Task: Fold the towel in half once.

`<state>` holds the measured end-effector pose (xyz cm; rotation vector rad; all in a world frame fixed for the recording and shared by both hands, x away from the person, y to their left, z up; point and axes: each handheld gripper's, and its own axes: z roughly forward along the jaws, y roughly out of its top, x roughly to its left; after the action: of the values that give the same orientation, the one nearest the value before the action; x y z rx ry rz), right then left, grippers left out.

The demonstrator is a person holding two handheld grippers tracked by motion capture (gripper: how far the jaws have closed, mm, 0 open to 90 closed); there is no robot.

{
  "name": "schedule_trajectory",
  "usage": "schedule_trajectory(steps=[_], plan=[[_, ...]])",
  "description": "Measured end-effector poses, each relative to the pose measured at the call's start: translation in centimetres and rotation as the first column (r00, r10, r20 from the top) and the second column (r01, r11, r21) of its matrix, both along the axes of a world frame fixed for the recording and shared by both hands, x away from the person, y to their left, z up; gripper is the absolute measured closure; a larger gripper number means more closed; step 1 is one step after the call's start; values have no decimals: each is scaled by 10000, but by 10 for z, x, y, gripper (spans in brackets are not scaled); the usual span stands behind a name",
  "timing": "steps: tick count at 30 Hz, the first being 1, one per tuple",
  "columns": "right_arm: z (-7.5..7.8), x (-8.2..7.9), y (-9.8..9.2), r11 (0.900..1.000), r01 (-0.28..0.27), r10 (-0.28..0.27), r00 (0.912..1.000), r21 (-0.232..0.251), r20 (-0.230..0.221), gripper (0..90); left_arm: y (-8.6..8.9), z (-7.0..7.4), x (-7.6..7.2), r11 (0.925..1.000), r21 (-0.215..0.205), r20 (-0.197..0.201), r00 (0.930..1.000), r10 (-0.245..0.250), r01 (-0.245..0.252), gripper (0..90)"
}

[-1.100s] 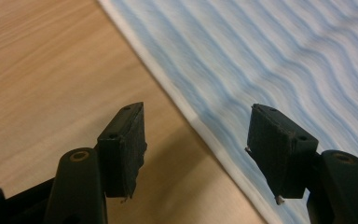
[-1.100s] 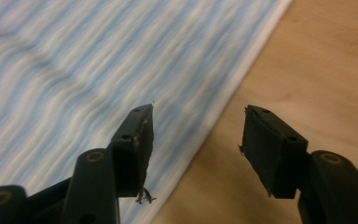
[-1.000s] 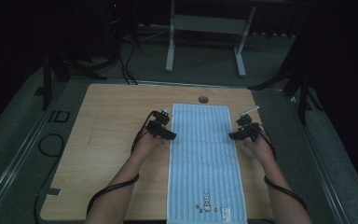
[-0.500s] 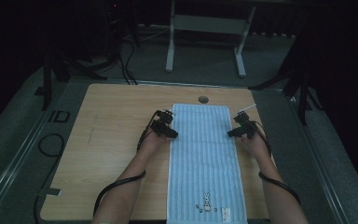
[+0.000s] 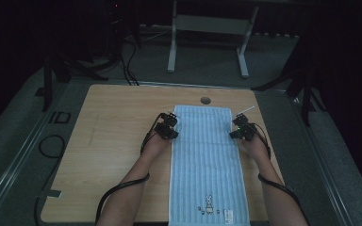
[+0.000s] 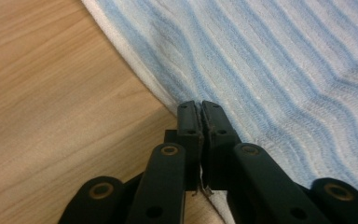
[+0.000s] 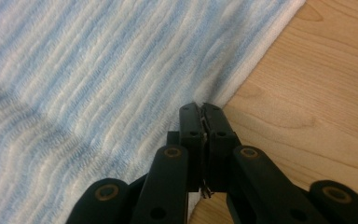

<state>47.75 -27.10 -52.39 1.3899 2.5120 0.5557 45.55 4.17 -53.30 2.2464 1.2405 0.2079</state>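
Note:
A long white towel with pale blue stripes [image 5: 202, 160] lies flat down the middle of the wooden table [image 5: 113, 132], with a small rabbit print [image 5: 209, 205] near its front end. My left gripper [image 5: 172, 134] sits at the towel's left edge. In the left gripper view its jaws [image 6: 200, 105] have just been closing and now pinch the white hem of the towel [image 6: 270, 60]. My right gripper [image 5: 235, 133] is at the right edge. Its jaws [image 7: 200, 106] have also just closed on the hem of the towel [image 7: 98, 70]. Both grips are low on the tabletop.
A round cable hole [image 5: 206, 100] sits in the table just beyond the towel's far end. A metal stand [image 5: 207, 23] and cables [image 5: 127, 66] are on the floor behind. Bare wood [image 6: 51, 93] lies left of the towel, and a narrower strip [image 7: 307, 107] lies to its right.
Both grippers' jaws have closed onto the towel's side edges. The hands have stayed at about the same spots.

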Motion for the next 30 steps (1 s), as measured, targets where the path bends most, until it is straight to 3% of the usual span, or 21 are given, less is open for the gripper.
schedule_trajectory(steps=[6, 11, 15, 20, 22, 26, 30], plan=[[25, -6, -7, 9984, -119, 86, 9981, 557, 604, 884, 14, 27, -6, 9952, -974, 366, 9993, -61, 97, 882], [49, -19, -14, 9933, -447, 354, 9955, 1070, 880, 883, 23, 51, -23, 9928, -1102, 818, 9959, -376, 465, 880], [61, -44, -20, 9858, -847, 664, 9897, 1450, 1268, 882, 28, 60, -50, 9885, -1247, 1048, 9918, -727, 856, 879], [65, -81, -22, 9803, -1395, 1143, 9780, 1399, 1747, 880, 30, 56, -93, 9822, -1336, 1342, 9843, -1142, 1322, 878], [60, -95, -23, 9762, -1654, 1413, 9756, 1400, 1679, 880, 30, 49, -106, 9797, -1475, 1302, 9846, -1165, 1355, 877], [48, -120, -25, 9759, -1836, 1636, 9732, 1178, 1616, 878, 29, 34, -125, 9799, -1277, 1177, 9834, -1385, 1533, 876], [32, -140, -29, 9745, -1888, 1725, 9759, 1215, 1336, 878, 27, 21, -140, 9775, -1333, 875, 9844, -1529, 1637, 872]])
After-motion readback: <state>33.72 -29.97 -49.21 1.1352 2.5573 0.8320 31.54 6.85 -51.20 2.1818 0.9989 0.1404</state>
